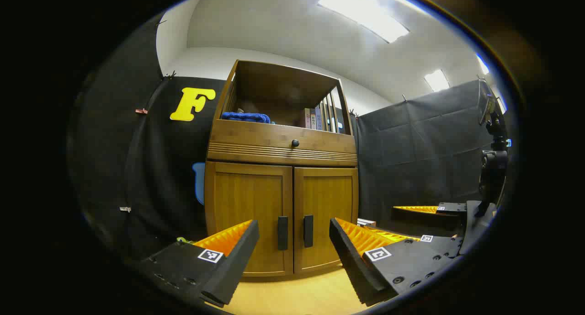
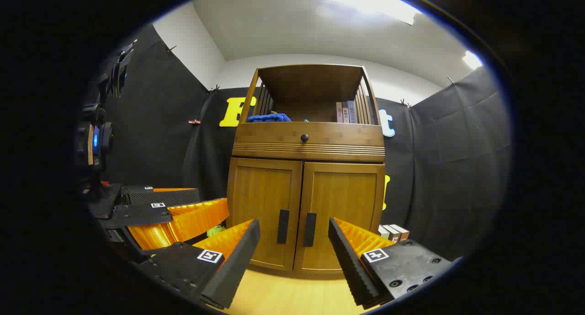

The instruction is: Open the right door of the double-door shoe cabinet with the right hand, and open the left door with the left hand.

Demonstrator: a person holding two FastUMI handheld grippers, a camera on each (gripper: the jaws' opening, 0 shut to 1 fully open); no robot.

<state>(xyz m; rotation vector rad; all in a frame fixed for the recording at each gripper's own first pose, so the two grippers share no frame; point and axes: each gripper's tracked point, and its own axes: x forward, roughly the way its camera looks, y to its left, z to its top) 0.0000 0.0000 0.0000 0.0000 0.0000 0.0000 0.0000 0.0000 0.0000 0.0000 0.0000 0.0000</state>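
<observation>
A wooden shoe cabinet (image 1: 281,155) (image 2: 308,150) stands ahead on the floor, both lower doors closed. Its left door (image 1: 249,214) (image 2: 263,210) and right door (image 1: 327,205) (image 2: 347,210) each carry a dark vertical handle by the centre seam: the left handle (image 1: 283,232) (image 2: 283,226) and the right handle (image 1: 308,231) (image 2: 310,229). My left gripper (image 1: 294,235) is open, short of the doors and framing both handles. My right gripper (image 2: 294,232) is open too, likewise apart from the cabinet. The right gripper (image 1: 427,223) appears in the left gripper view, and the left gripper (image 2: 176,214) in the right gripper view.
Above the doors is a drawer with a round knob (image 2: 304,137). An open shelf holds a blue cloth (image 2: 268,118) and books (image 2: 346,112). Small boxes (image 2: 393,232) lie on the floor right of the cabinet. A camera on a stand (image 2: 93,141) is at the side. Light wooden floor (image 2: 292,292) lies below.
</observation>
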